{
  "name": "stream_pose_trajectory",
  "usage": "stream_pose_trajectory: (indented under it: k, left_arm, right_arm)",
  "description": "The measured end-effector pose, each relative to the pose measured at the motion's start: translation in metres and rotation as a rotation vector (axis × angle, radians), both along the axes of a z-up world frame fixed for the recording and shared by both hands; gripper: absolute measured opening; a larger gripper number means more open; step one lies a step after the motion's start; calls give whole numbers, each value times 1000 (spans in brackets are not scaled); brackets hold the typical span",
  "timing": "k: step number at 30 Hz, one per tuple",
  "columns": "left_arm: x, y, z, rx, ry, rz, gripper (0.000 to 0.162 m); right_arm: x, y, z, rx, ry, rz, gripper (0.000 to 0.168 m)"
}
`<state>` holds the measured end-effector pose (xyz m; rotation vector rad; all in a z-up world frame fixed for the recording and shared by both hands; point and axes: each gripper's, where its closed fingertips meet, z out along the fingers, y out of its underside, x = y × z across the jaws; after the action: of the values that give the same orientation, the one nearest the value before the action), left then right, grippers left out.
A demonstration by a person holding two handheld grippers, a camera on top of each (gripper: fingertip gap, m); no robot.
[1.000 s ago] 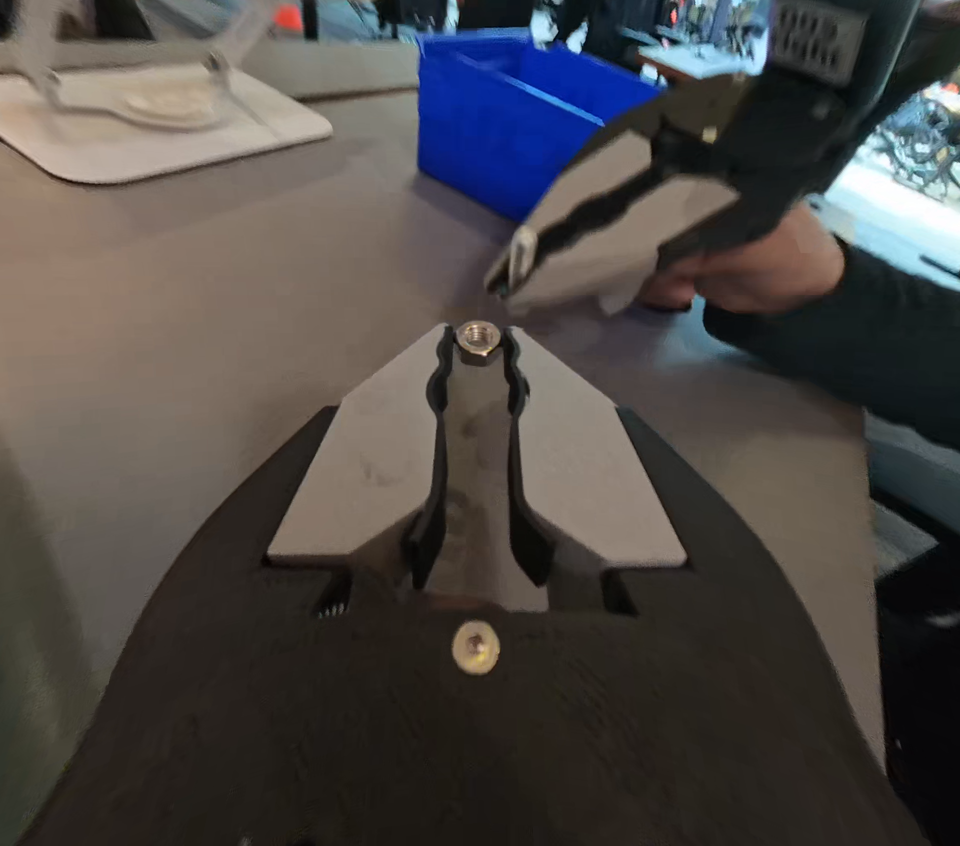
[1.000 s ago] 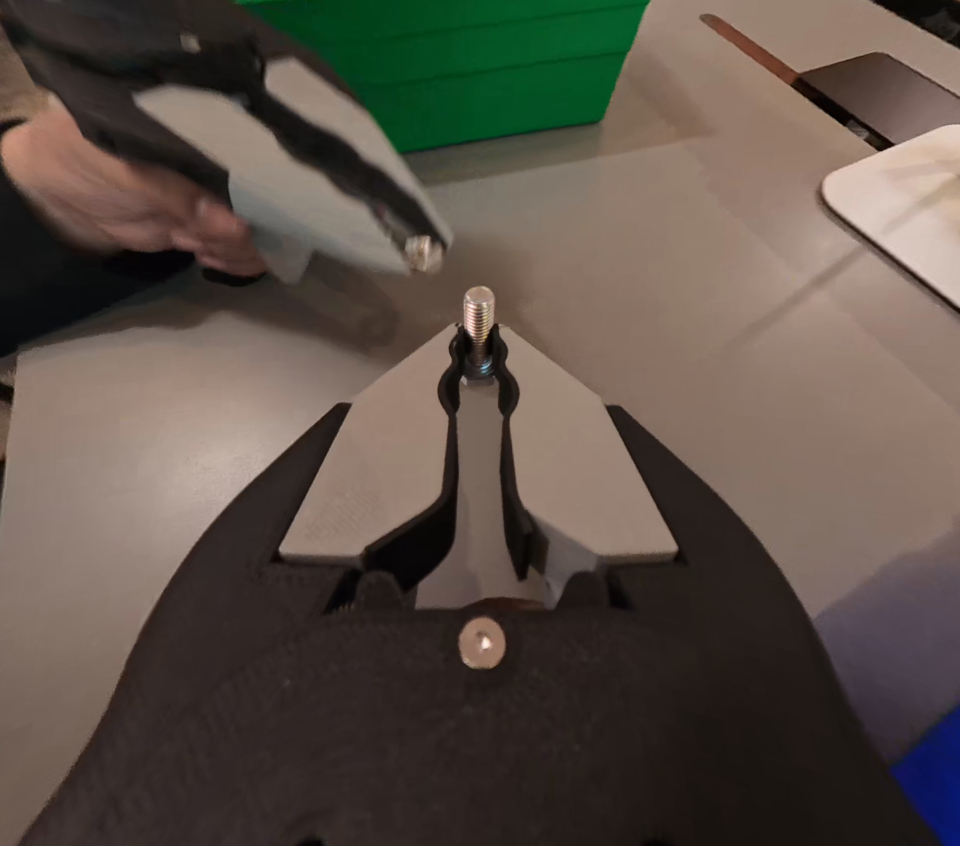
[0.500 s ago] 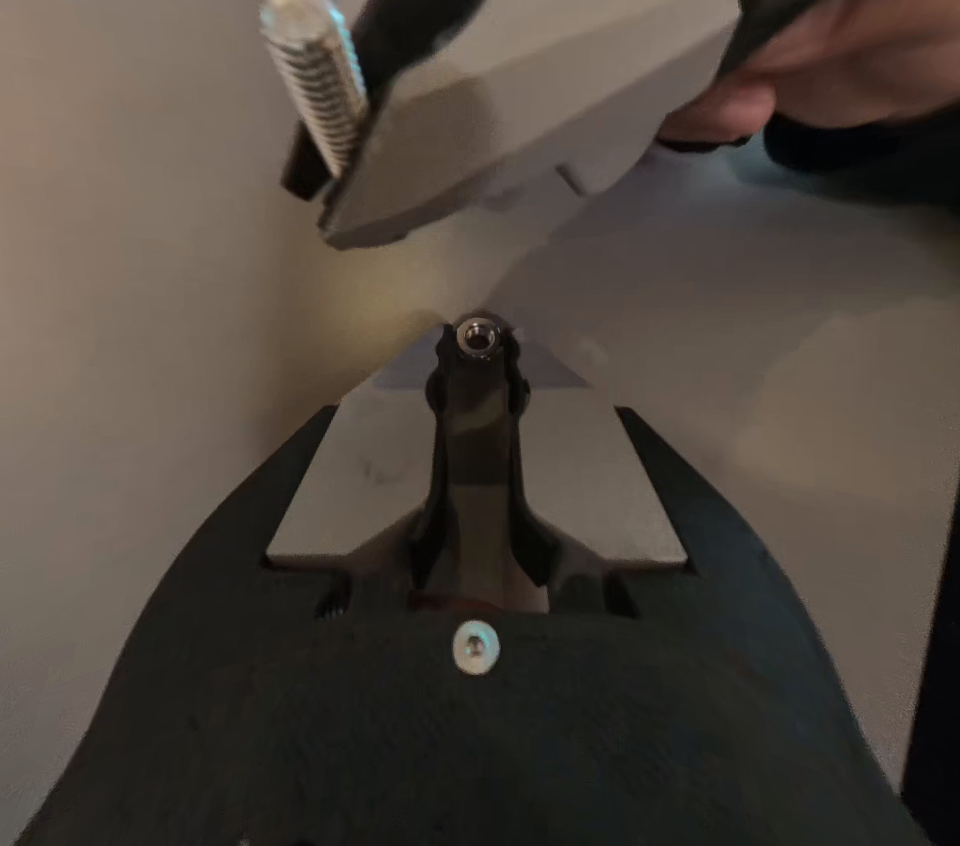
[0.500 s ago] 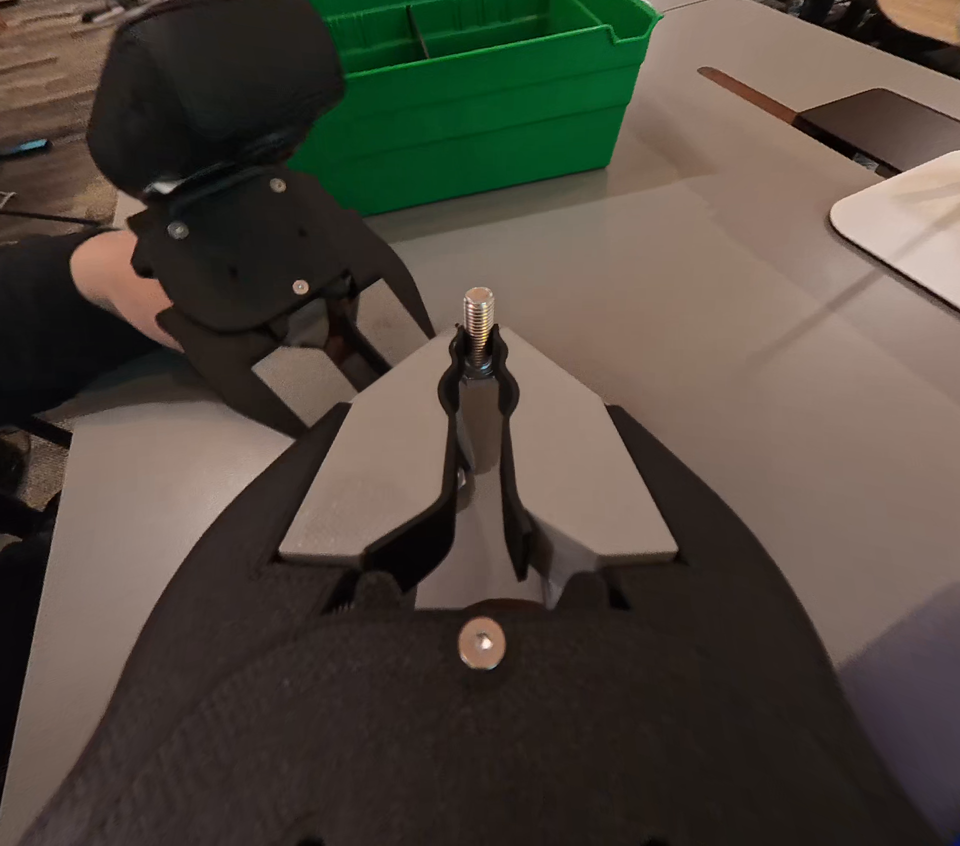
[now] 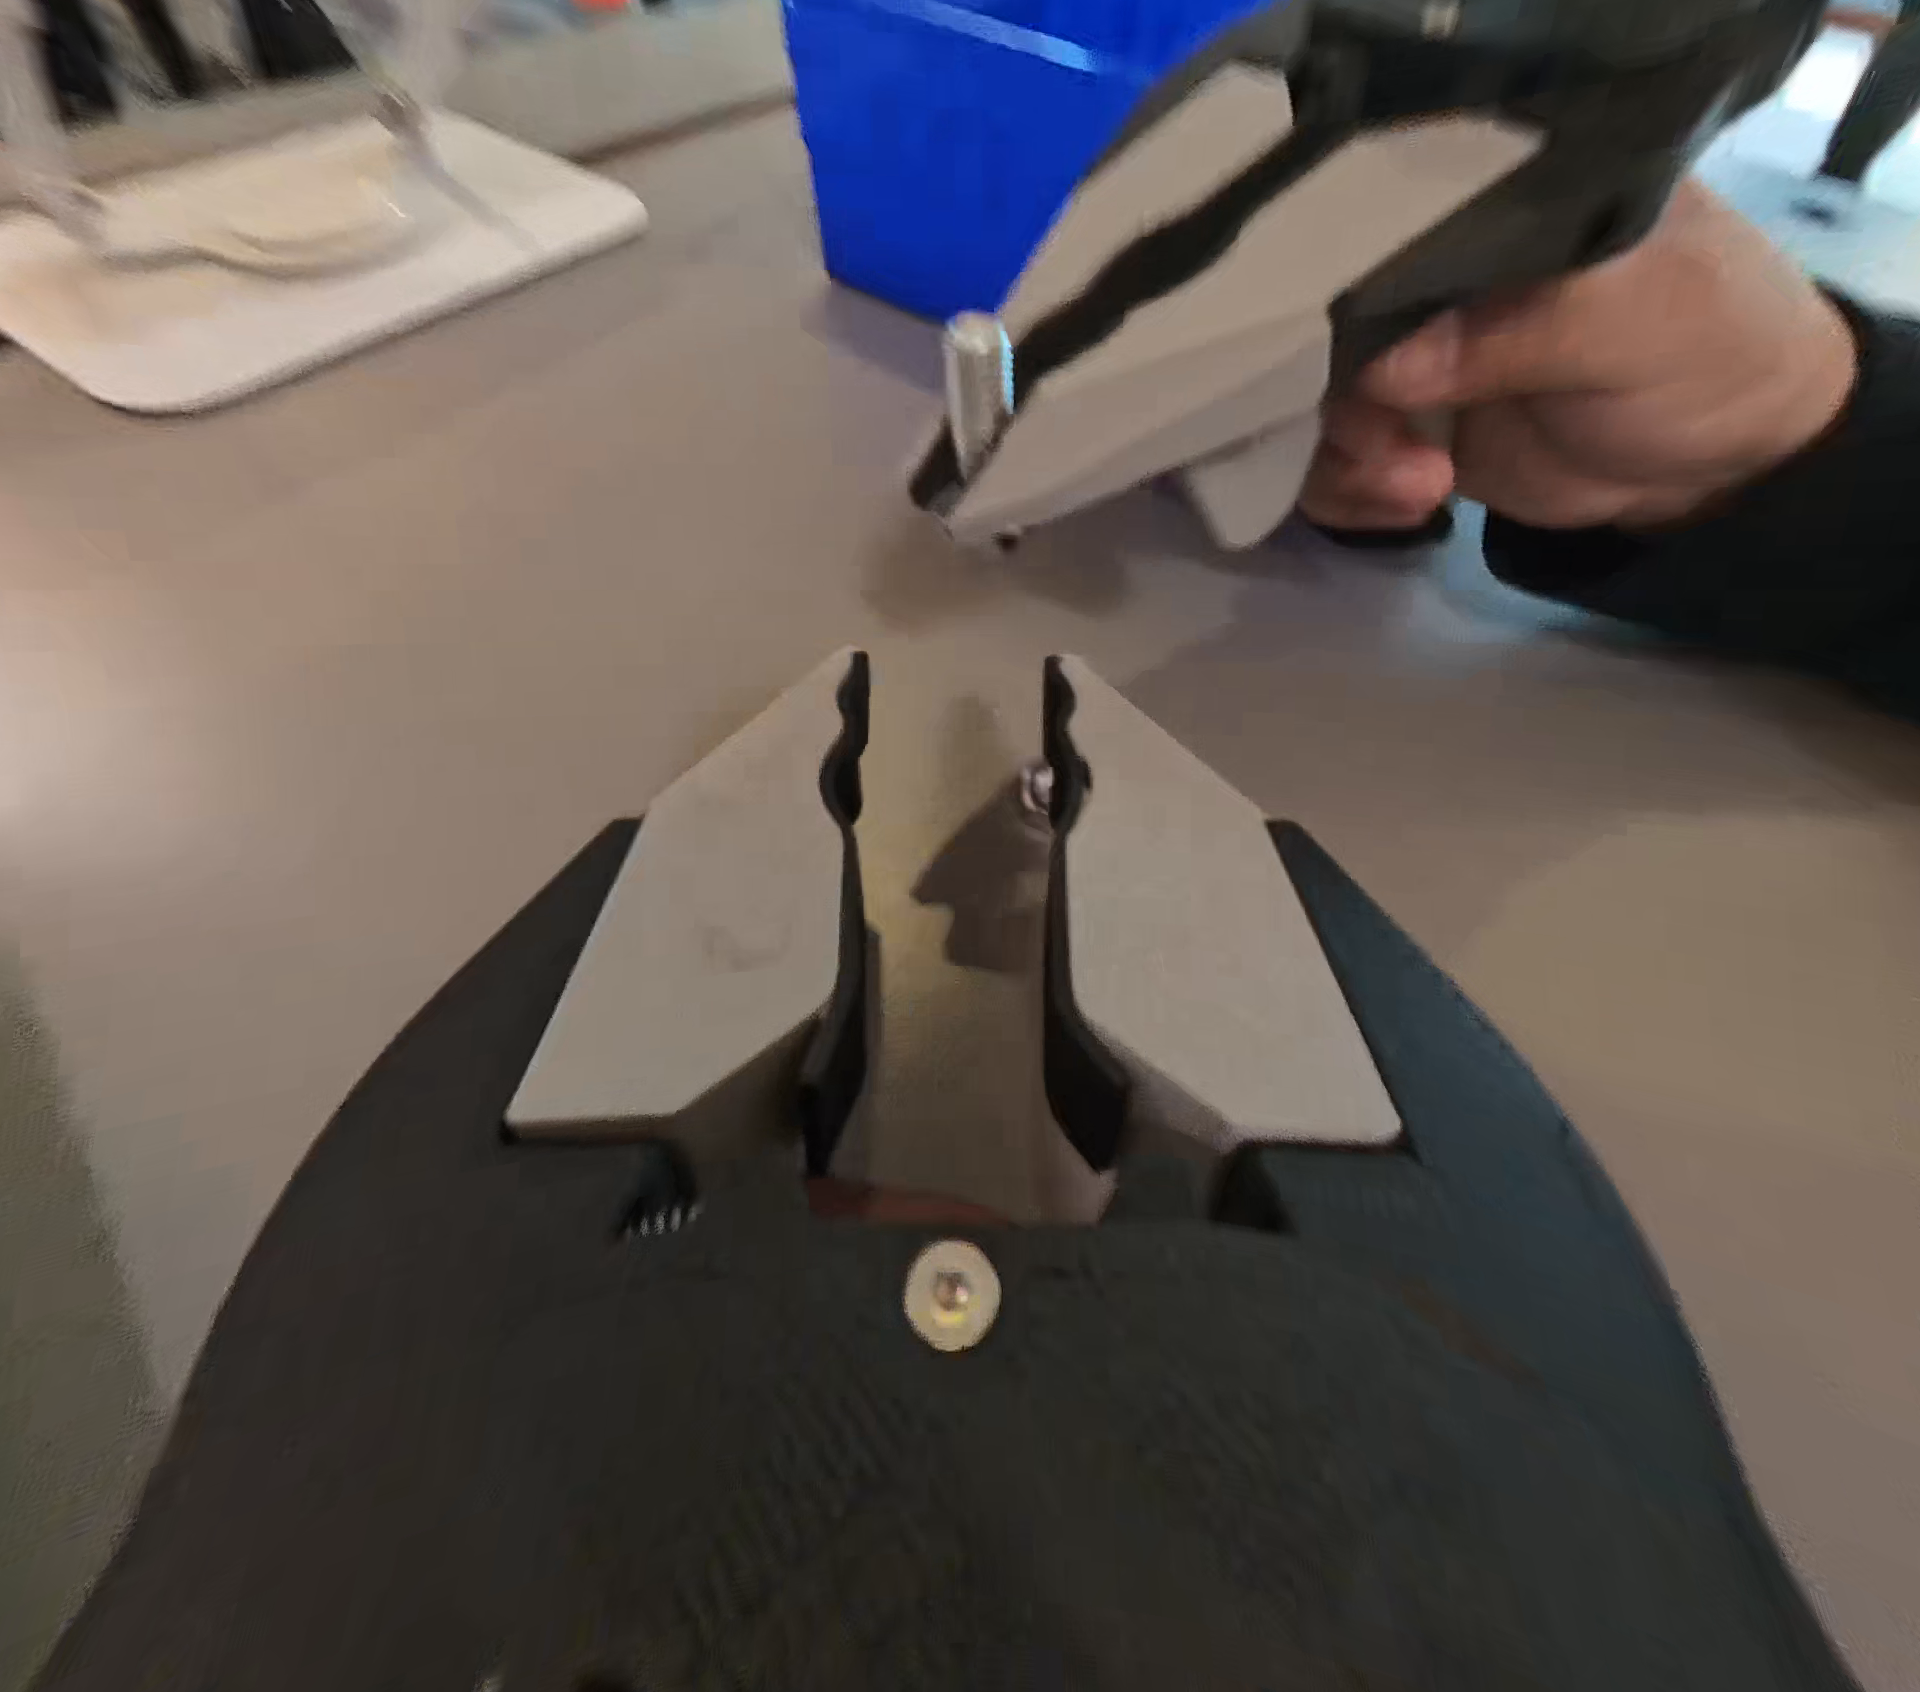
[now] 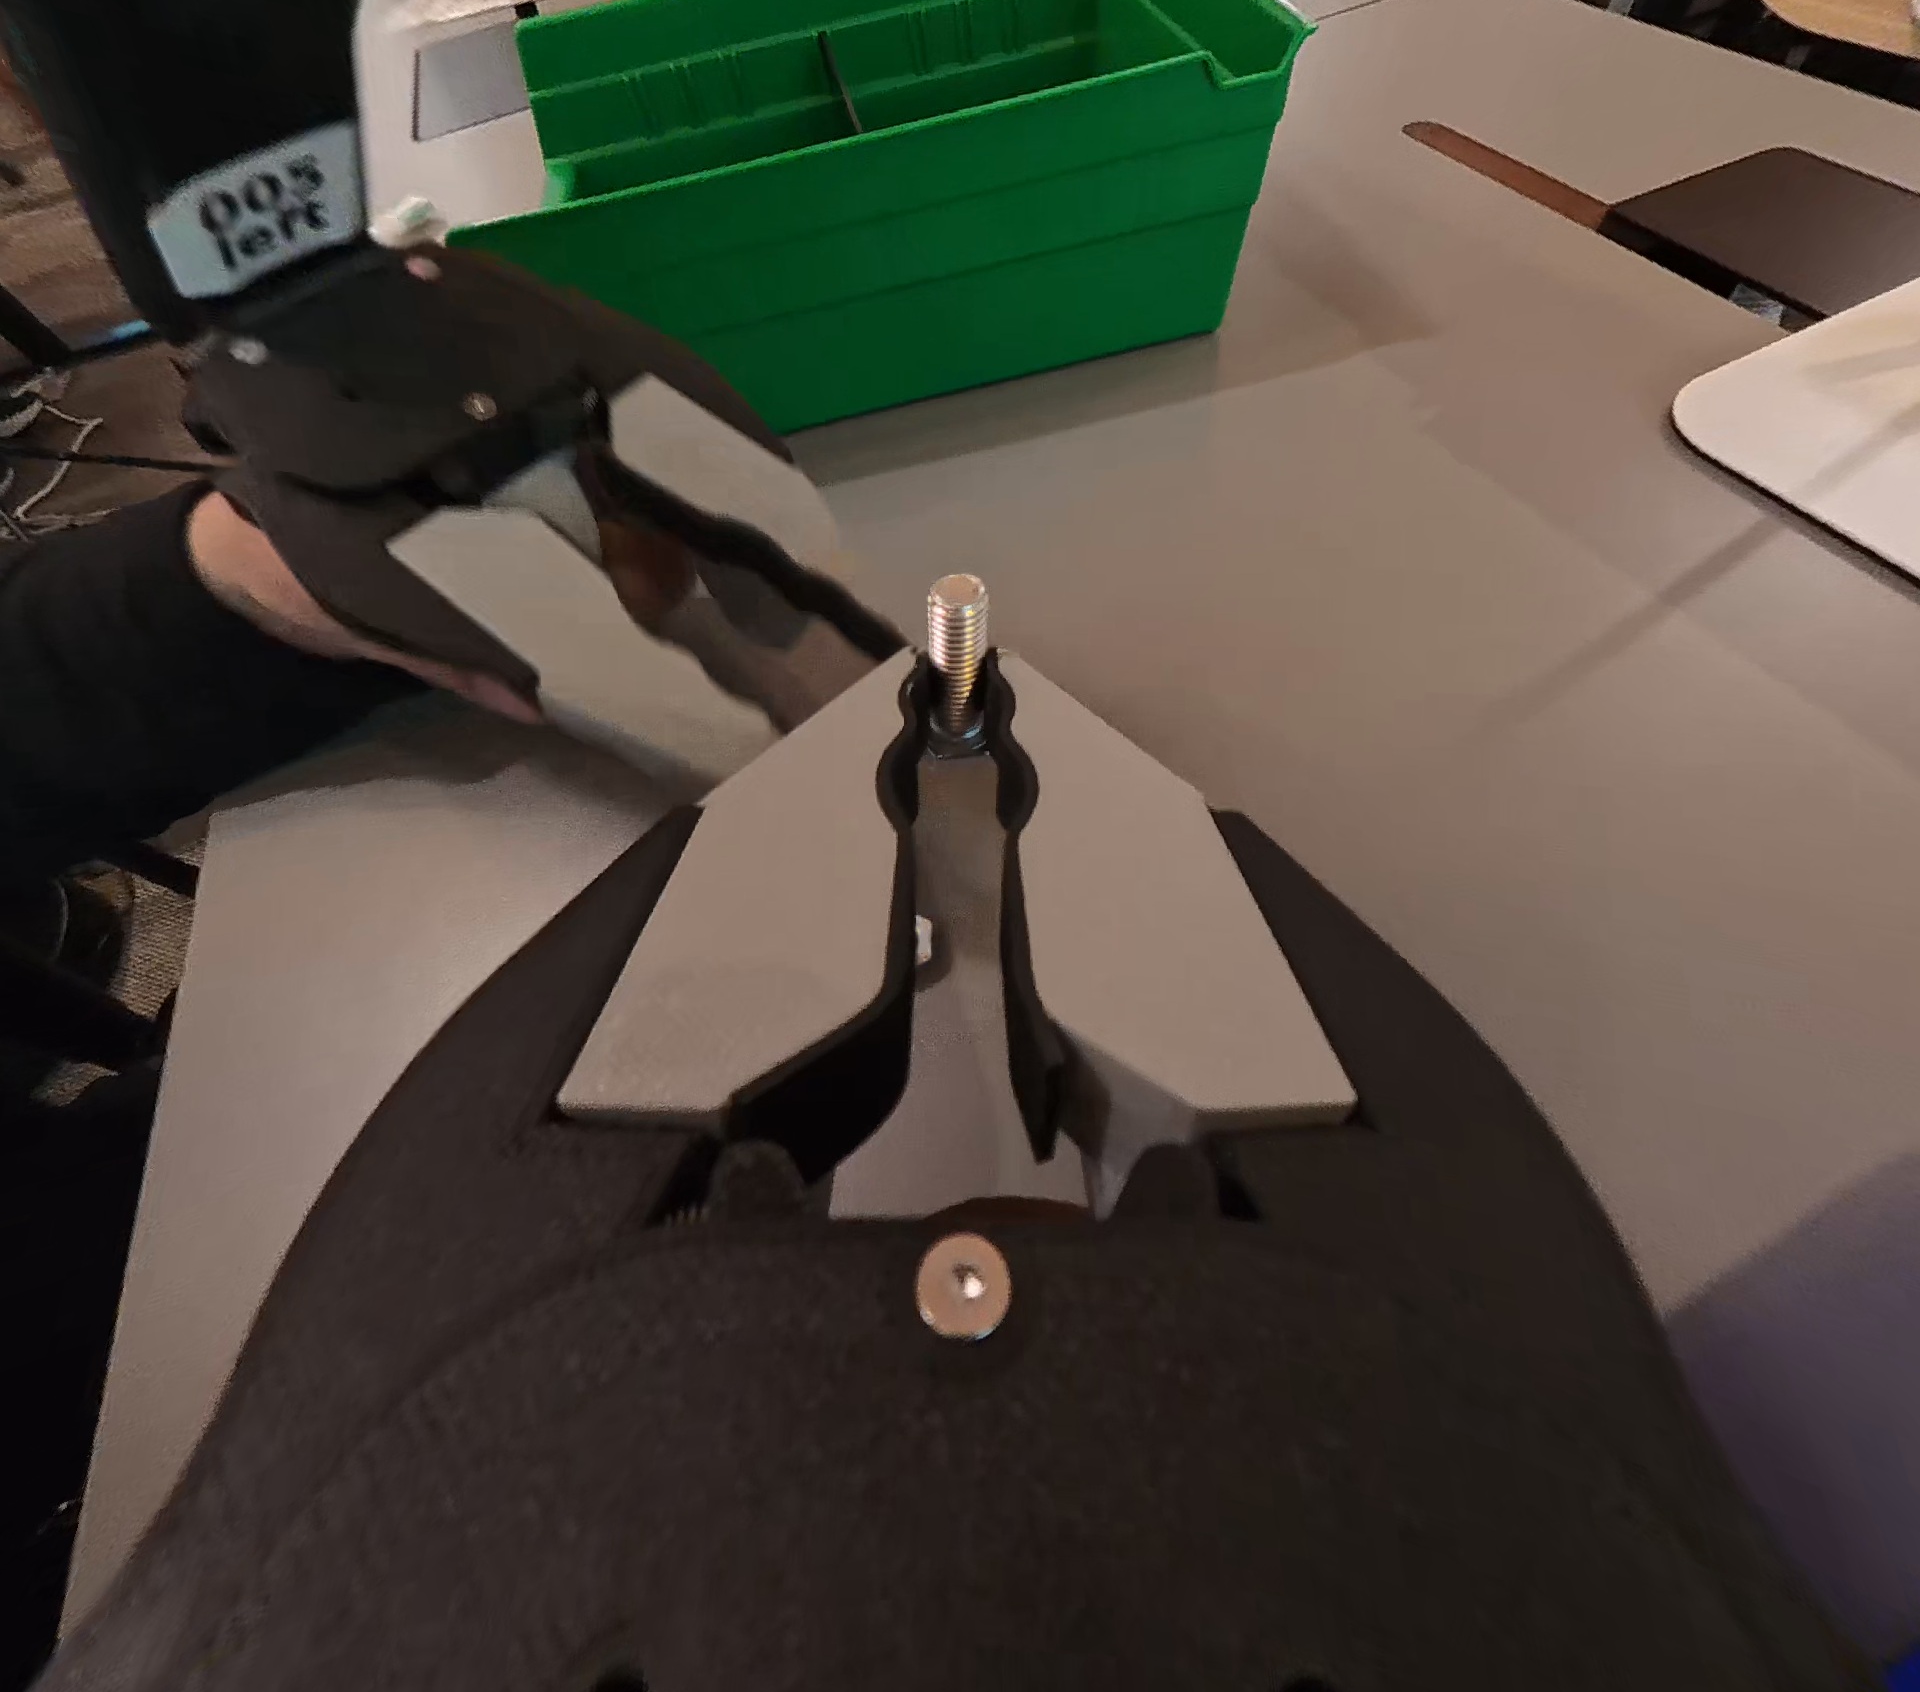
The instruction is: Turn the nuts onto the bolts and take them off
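On the left side, the left tool (image 5: pixel 951 671) hovers low over the grey tabletop (image 5: pixel 416 655) with its two fingers spread apart and nothing between the tips. A small nut (image 5: pixel 1032 785) sits just inside the right finger, set back from the tip and close against its black inner edge; whether it touches that edge or lies on the tabletop below is hard to tell through the blur. In the right wrist view the same tool (image 6: pixel 831 655) shows at the left, blurred, angled down toward the tabletop, with a green bin (image 6: pixel 894 271) behind it. Farther right, the right tool (image 6: pixel 958 666) has its fingers pressed together on a bolt (image 6: pixel 957 634), pinching it low on the shank so the threaded end stands upright above the tips. In the left wrist view that bolt (image 5: pixel 977 385) sticks up from the tip of the right tool (image 5: pixel 961 489), which a hand (image 5: pixel 1621 385) holds just ahead of the left tool, apart from it, with a blue bin (image 5: pixel 935 125) behind.
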<state>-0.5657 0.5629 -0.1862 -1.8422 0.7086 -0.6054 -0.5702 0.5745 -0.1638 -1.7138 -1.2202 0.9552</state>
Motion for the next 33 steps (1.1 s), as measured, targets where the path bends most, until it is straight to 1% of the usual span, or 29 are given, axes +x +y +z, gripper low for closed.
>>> stream_pose_trajectory:
  k: [3,5,6,8,10,14,15,19,21,23,29,33]
  left_arm:
    - [-12,3,31,81,-164,29,20]
    - [-9,-1,42,75,-256,-6,19]
    - [-8,-1,44,78,-261,-5,20]
    - [-7,0,40,89,-223,0,23]
    - [-3,-1,36,96,-186,-7,21]
    - [2,-4,35,106,-173,-33,8]
    - [2,-4,34,104,-174,-37,7]
    - [1,-5,32,115,-135,-43,7]
    - [0,-5,33,98,-160,-43,6]
    - [-1,-5,35,87,-187,-44,6]
    - [-1,-5,37,100,-175,-39,6]
    - [-3,-4,35,104,-158,-27,7]
  right_arm:
    - [1,4,-6,49,-48,-23,6]
    - [-1,3,-10,96,-83,-25,6]
    - [-3,0,-12,114,-99,-17,6]
    - [-7,-6,-14,146,-120,1,6]
    - [-11,-13,-14,165,-128,25,6]
    - [-13,-17,-14,188,-137,39,6]
    - [-13,-18,-15,186,-137,43,6]
    - [-14,-20,-17,147,-124,67,7]
    - [-15,-23,-18,93,-108,84,11]
    - [-13,-21,-15,71,-88,86,11]
    - [-11,-21,-13,62,-74,103,10]
    - [-13,-21,-14,81,-83,96,13]
